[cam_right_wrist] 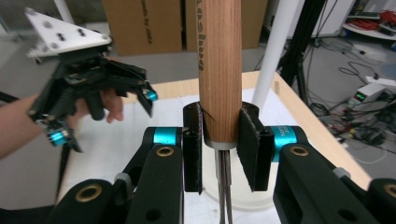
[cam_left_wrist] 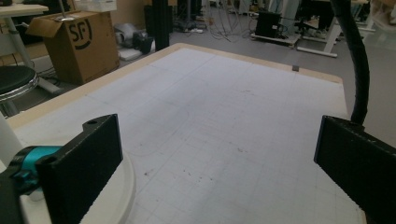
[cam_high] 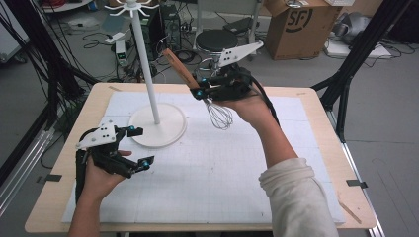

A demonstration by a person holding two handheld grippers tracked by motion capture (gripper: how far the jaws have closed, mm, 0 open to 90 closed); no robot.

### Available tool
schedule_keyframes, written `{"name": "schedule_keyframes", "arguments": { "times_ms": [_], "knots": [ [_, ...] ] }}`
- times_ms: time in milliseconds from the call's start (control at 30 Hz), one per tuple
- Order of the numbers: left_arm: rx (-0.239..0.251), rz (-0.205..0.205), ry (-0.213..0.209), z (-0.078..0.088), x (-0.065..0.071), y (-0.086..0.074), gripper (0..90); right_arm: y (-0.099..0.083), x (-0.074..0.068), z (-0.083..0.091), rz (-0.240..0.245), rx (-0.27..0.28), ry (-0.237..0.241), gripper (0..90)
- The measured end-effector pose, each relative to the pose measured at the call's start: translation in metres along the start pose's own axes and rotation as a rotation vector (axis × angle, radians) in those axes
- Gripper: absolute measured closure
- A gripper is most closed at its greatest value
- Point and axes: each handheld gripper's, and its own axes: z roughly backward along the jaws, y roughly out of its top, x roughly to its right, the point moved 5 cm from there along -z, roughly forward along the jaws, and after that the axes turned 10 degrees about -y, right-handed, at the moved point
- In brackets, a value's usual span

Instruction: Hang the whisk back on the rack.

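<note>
A whisk (cam_high: 217, 114) with a wooden handle (cam_high: 179, 67) hangs in the air over the far middle of the table, wire head down. My right gripper (cam_high: 199, 92) is shut on the lower end of that handle (cam_right_wrist: 220, 70), both pads pressed to the wood. A white stand (cam_high: 146, 64) with hooks at its top rises from a round base (cam_high: 158, 126) just left of the whisk. My left gripper (cam_high: 138, 146) is open near the table's left side, beside the base, with nothing between its jaws. In the right gripper view the left gripper (cam_right_wrist: 100, 116) shows farther off.
A white gridded mat (cam_high: 207, 168) covers the wooden table (cam_high: 316, 98). Behind the table stand a black stool (cam_high: 217, 39) and a cardboard box (cam_high: 301, 27), with cables on the floor. Black frame legs (cam_high: 346, 79) rise at the right.
</note>
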Motion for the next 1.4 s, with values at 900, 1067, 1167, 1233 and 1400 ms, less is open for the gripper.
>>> {"name": "schedule_keyframes", "arguments": {
  "times_ms": [900, 1067, 1167, 1233, 1400],
  "knots": [
    [0.013, -0.004, -0.002, 0.002, -0.001, 0.000, 1.7, 0.078, 0.012, -0.060, 0.047, 0.006, 0.048, 73.3],
    [0.017, 0.003, 0.000, 0.004, -0.002, -0.002, 1.7, 0.084, 0.017, -0.067, 0.037, 0.019, 0.040, 73.3],
    [0.018, 0.000, -0.003, 0.005, -0.002, -0.002, 1.7, 0.085, 0.021, -0.068, 0.021, 0.035, 0.039, 73.3],
    [0.018, -0.001, -0.001, 0.005, -0.002, -0.002, 1.7, 0.084, 0.024, -0.069, 0.005, 0.030, 0.032, 73.3],
    [0.018, 0.002, 0.000, 0.005, -0.001, -0.002, 1.7, 0.078, 0.029, -0.075, -0.018, 0.006, 0.020, 73.3]
  ]
}}
